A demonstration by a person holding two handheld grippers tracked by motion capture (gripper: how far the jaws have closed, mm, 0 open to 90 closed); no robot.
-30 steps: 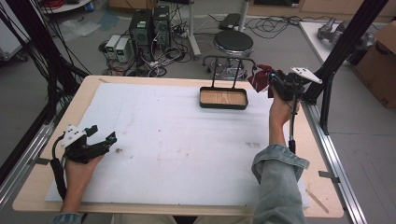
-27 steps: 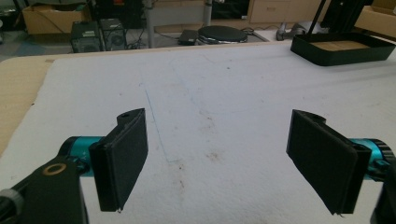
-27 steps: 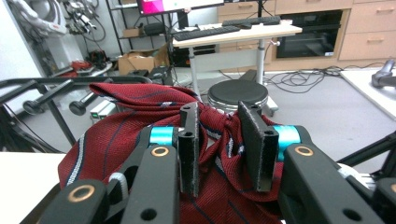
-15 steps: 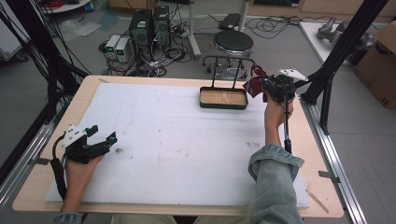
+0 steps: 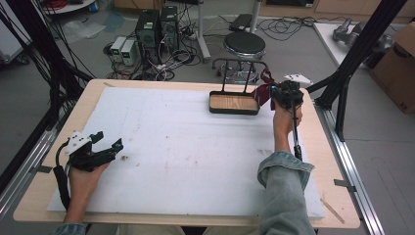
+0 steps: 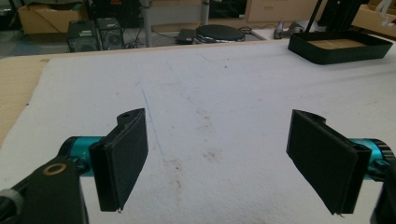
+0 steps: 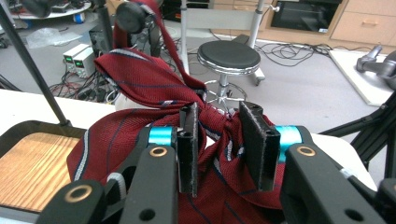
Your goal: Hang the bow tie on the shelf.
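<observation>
Soft, light, slippery necktie (image 7: 140,74) bunched and clamped in right gripper (image 7: 224,144) beside tray (image 5: 234,103); best gripped at bunched folds; left gripper (image 6: 229,158) jaws apart, empty.

1. my high view looks forward and down from above the person's side, taking in the whole table (image 5: 29,205) and the floor beyond.
2. my left gripper view sits low over the white pad (image 6: 233,93), facing across it toward the black tray (image 6: 341,46).
3. my right gripper view looks from close at a red tie (image 7: 140,79), past the tray's corner to the stool (image 7: 229,57).
4. all three share the tray.
</observation>
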